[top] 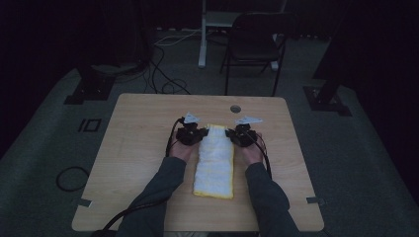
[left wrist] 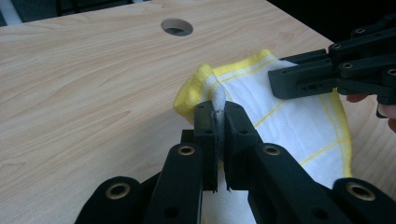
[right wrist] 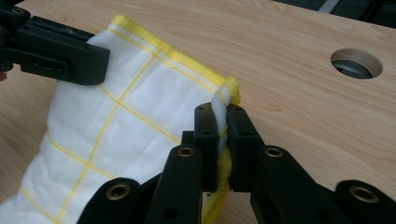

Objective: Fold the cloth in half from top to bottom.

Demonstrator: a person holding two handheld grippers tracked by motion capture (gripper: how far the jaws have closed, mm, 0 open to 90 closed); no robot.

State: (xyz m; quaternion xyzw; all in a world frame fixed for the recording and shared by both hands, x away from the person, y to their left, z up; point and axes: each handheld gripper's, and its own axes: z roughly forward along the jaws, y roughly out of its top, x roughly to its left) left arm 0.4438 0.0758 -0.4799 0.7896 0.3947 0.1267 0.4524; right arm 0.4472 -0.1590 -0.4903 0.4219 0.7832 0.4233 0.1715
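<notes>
I have both tools — left tool (top: 197, 134) and right tool (top: 234, 136) — pinched tight on the towel's (top: 214, 160) far corners.

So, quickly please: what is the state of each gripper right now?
Left gripper: closed, pinching a far corner of the white and yellow towel.
Right gripper: closed, pinching the towel's other far corner.

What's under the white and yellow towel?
The towel lies folded on the wooden table. Both grippers, left and right, pinch its far corners. Whatever lies beneath its folded layers is covered, so nothing else can be seen there.
</notes>
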